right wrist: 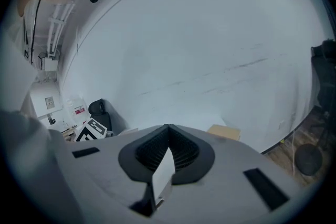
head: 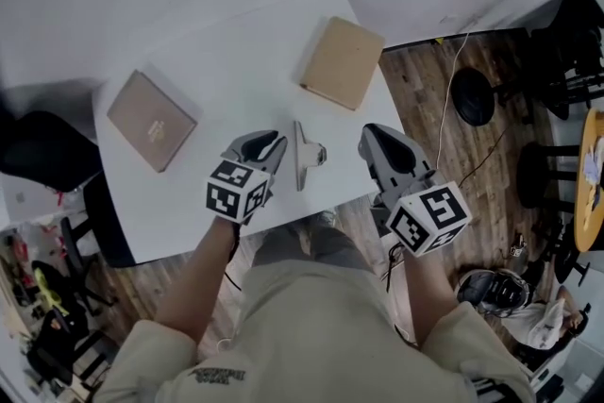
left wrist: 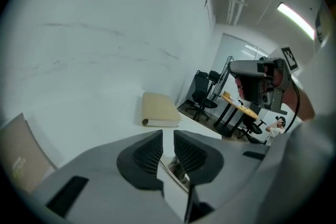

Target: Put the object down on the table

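Plate, thin and grey with a small bracket on one face, sat on the table at 6 o'clock, close to the near edge. It was between both grippers and appeared to touch neither.

Left gripper, at the plate's 9 o'clock, was released, its jaws narrowly parted with nothing gripped. Right gripper, at 3 o'clock, was clenched tip to tip and empty.

Plate was judged stiff, light and probably slippery metal. Best hold was across the thin edge, clear of the bracket.

Neither gripper view showed the plate. Whether it stood on edge or lay flat could not be determined.
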Tool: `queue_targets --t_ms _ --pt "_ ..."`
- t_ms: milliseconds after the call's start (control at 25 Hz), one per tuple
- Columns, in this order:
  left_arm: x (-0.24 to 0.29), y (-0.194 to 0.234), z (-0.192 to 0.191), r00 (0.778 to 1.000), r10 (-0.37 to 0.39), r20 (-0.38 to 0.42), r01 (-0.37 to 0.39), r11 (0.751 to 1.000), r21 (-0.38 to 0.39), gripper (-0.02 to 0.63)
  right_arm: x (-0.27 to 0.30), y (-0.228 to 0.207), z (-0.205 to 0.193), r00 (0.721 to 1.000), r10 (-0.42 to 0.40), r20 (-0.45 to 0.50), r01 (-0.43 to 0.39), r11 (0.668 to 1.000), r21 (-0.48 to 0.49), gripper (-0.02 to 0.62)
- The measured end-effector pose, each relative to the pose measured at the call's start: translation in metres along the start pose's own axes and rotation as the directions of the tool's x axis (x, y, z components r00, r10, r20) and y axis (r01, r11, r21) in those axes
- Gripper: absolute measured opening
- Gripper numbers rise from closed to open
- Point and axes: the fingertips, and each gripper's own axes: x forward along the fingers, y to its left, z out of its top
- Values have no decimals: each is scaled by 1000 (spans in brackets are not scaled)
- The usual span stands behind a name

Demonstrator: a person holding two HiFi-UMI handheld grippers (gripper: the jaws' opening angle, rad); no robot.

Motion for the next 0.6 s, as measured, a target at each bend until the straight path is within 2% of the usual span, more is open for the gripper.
queue_targets --t_ms 80,240,440,600 --pt "-12 -2 14 1000 9 30 -10 1000 29 59 -6 7 13 1000 5 26 -4 1000 -12 23" --pt "-44 -12 47 992 13 128 -18 999 36 32 -22 24 39 997 23 79 -21 999 -28 23" --pt "-89 -22 87 972 25 235 -40 997 59 28 -41 41 79 989 54 137 -42 995 -89 22" --pt "-129 -35 121 949 25 314 -66 990 121 26 -64 57 128 965 103 239 -79 991 -109 23"
